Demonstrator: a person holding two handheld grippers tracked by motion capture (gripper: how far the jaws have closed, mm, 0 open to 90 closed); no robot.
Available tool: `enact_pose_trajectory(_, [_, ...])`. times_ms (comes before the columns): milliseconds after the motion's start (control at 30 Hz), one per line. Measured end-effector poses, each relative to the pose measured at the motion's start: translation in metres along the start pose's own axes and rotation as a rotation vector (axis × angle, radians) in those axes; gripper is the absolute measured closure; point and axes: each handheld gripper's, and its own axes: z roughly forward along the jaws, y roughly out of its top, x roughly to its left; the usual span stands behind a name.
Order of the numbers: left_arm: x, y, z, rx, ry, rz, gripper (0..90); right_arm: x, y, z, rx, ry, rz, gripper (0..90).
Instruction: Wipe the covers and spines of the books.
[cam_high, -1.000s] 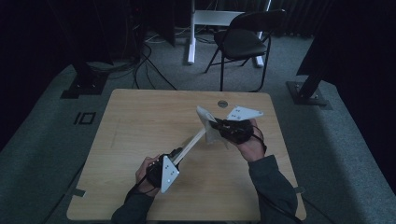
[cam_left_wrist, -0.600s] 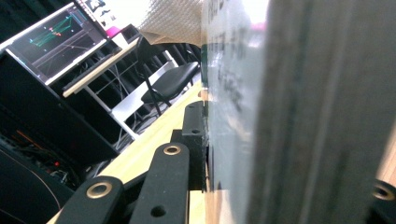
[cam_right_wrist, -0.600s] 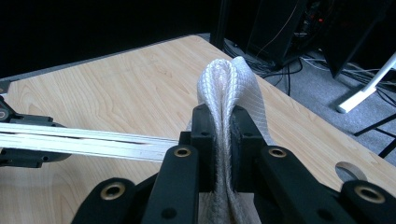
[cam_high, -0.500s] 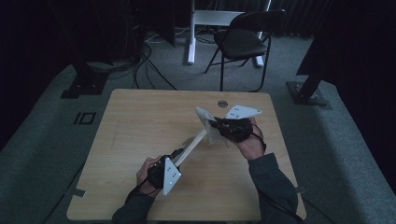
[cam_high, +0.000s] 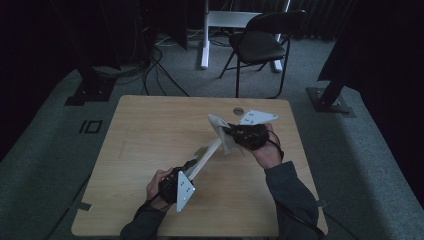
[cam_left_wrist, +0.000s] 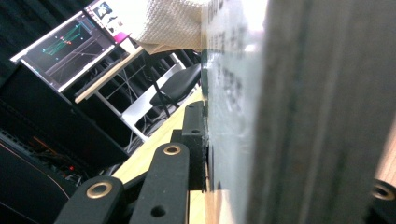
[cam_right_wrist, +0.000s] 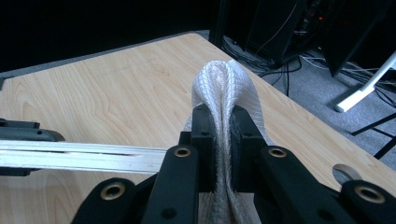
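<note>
A long flat pale panel (cam_high: 206, 157) slants across the middle of the wooden table (cam_high: 145, 130). My left gripper (cam_high: 186, 173) is shut on its near end, and in the left gripper view the panel (cam_left_wrist: 243, 107) stands edge-on between the jaws with faint print on it. Shut on a folded white cloth (cam_high: 220, 131), my right gripper (cam_high: 234, 134) holds it against the panel's far end. In the right gripper view the cloth (cam_right_wrist: 224, 79) bulges out above my right gripper (cam_right_wrist: 223, 120), and the panel (cam_right_wrist: 84, 157) runs off to the left.
A round cable hole (cam_high: 238, 110) sits near the table's far edge. Beyond the table stand a black folding chair (cam_high: 260, 45) and a white desk leg (cam_high: 205, 35), with cables on the grey carpet. A lit monitor (cam_left_wrist: 65, 46) shows in the left gripper view.
</note>
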Motion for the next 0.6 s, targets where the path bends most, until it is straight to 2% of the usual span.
enact_pose_trajectory(300, [-0.0036, 0.0010, -0.0004, -0.007, 0.011, 0.027, 77.7, -0.0037, -0.0002, -0.0023, -0.003, -0.012, 0.009, 82.5])
enact_pose_trajectory(600, [-0.0063, 0.0018, -0.0008, -0.017, 0.016, 0.029, 77.7, -0.0100, 0.0023, -0.0052, -0.007, -0.026, 0.011, 82.5])
